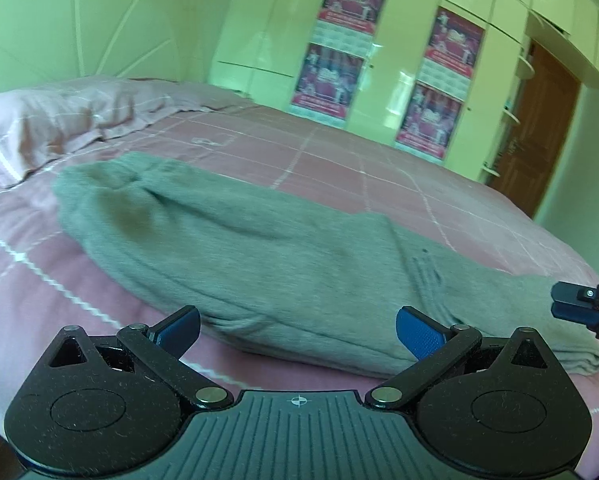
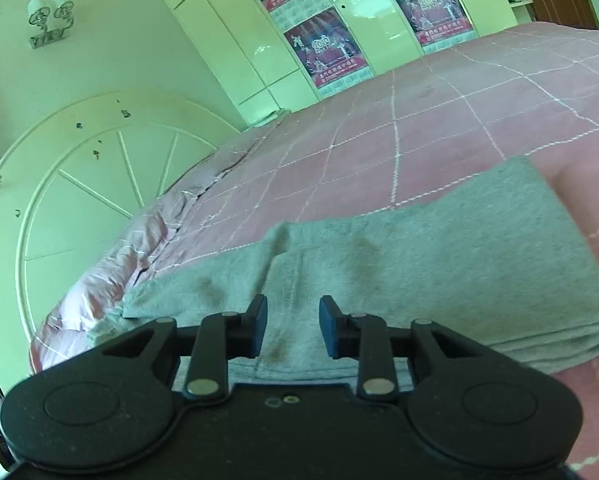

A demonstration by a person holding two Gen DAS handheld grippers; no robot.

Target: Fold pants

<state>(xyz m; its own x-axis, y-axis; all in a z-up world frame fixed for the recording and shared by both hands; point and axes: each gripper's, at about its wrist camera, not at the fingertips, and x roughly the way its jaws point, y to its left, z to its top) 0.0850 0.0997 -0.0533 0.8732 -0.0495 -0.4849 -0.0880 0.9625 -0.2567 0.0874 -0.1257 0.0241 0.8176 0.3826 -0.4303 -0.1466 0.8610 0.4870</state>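
Grey pants [image 1: 267, 256] lie folded lengthwise on the pink checked bedspread [image 1: 339, 160], running from upper left to lower right. My left gripper [image 1: 297, 330] is wide open just in front of the pants' near edge, holding nothing. My right gripper [image 1: 559, 302] shows at the right edge, over the right end of the pants. In the right wrist view the pants [image 2: 419, 264] fill the foreground, and my right gripper [image 2: 292, 327] is partly open just above them, with nothing between the pads.
A pink pillow [image 1: 47, 128] lies at the head of the bed beside a white headboard [image 2: 79, 208]. White wardrobes with posters [image 1: 339, 40] stand beyond the bed. A brown door [image 1: 539, 128] is at the far right.
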